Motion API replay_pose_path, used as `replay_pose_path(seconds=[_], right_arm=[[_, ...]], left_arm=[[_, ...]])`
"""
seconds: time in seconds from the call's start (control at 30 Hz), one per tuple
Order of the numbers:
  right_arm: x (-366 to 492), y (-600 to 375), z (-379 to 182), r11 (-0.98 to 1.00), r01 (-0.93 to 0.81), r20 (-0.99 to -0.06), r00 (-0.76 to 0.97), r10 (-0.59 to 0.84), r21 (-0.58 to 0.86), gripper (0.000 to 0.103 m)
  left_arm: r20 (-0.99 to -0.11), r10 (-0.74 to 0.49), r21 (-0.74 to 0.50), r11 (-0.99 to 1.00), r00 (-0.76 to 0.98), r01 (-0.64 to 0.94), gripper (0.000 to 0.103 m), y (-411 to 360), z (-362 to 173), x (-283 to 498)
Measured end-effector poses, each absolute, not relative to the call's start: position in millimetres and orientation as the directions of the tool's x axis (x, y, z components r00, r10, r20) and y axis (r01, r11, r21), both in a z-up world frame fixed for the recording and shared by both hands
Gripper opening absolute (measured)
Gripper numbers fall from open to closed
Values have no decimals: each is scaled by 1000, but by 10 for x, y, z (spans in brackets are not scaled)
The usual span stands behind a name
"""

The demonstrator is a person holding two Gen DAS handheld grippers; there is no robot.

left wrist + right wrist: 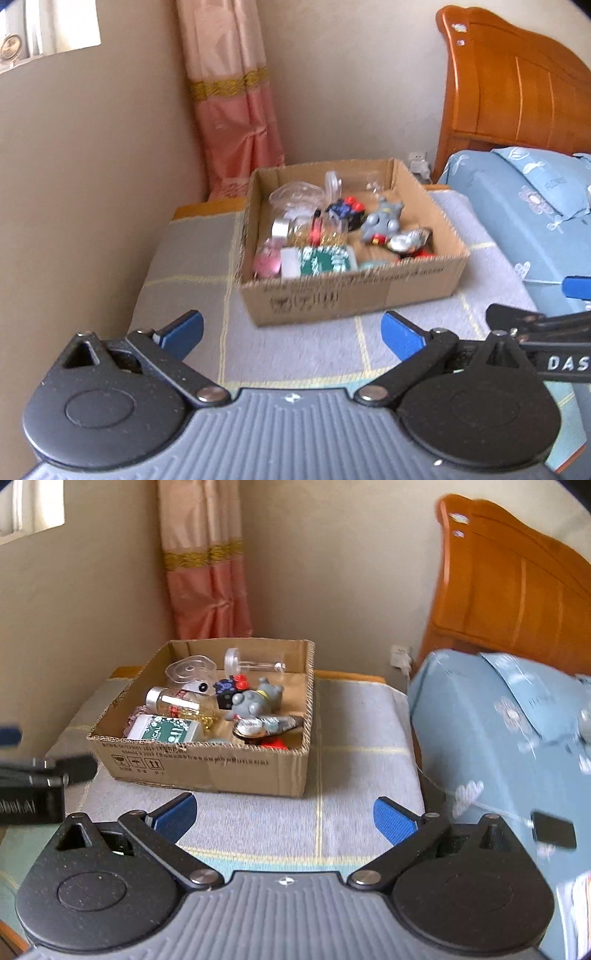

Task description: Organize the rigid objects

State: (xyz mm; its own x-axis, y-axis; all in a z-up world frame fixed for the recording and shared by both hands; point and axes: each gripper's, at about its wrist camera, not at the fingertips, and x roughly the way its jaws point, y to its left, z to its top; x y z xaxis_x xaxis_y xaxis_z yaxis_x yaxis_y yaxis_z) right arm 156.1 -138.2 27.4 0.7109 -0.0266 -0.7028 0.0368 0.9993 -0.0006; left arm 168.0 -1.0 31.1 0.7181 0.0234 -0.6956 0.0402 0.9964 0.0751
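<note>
The left gripper (291,332) gapes wide, holding nothing, its ribbed blue pads above a checked woven cloth (295,350). Ahead sits a corrugated cardboard box (351,291) heaped with toys.

The right gripper (284,814) is equally spread and empty. In the box (207,768), a smooth grey hippo figure (255,701) lies toppled, and a clear glass bottle (177,703) lies flat, silver cap pointing left.

Low table (354,716) w/ grey checked cloth (303,350), beside the bed (480,738). Cardboard box (207,768) directly on cloth, toward table's back left.
</note>
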Motion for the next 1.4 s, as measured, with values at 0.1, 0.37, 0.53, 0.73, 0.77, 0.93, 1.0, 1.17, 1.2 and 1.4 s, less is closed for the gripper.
replay_pose_path(seconds=[0.1, 0.37, 0.53, 0.73, 0.77, 0.93, 1.0, 1.17, 1.2, 1.4], right_arm=[[1480, -1368, 281, 999, 47, -707, 707, -21, 18, 103], [1419, -1283, 317, 999, 51, -696, 717, -42, -8, 103], [1414, -1247, 330, 999, 49, -693, 719, -50, -22, 103], [1399, -1228, 356, 999, 43, -688, 724, -45, -20, 103], [1400, -1221, 359, 999, 42, -688, 725, -43, -19, 103], [1390, -1210, 370, 999, 44, -685, 727, -47, -22, 103], [1389, -1213, 370, 999, 43, -685, 727, -46, -21, 103], [1387, -1210, 373, 999, 42, -684, 728, -46, -22, 103], [1386, -1210, 375, 999, 42, -683, 729, -46, -22, 103], [1374, -1206, 386, 999, 38, -677, 735, -41, -19, 103]], left_arm=[[-697, 12, 59, 997, 717, 40, 102, -1, 303, 1595], [-679, 42, 85, 996, 733, 21, 102, -1, 343, 1504], [-677, 44, 80, 997, 735, 14, 102, 23, 357, 1483], [-677, 50, 83, 997, 734, 8, 102, 38, 358, 1482], [-676, 55, 87, 996, 735, 6, 102, 34, 357, 1479], [-672, 64, 100, 995, 738, 5, 102, 26, 370, 1458], [-672, 68, 105, 994, 738, 4, 102, 22, 372, 1450], [-670, 73, 114, 993, 739, 6, 102, 17, 375, 1454], [-670, 72, 112, 994, 739, 5, 102, 20, 378, 1453], [-663, 77, 119, 993, 744, 2, 102, 11, 394, 1446]])
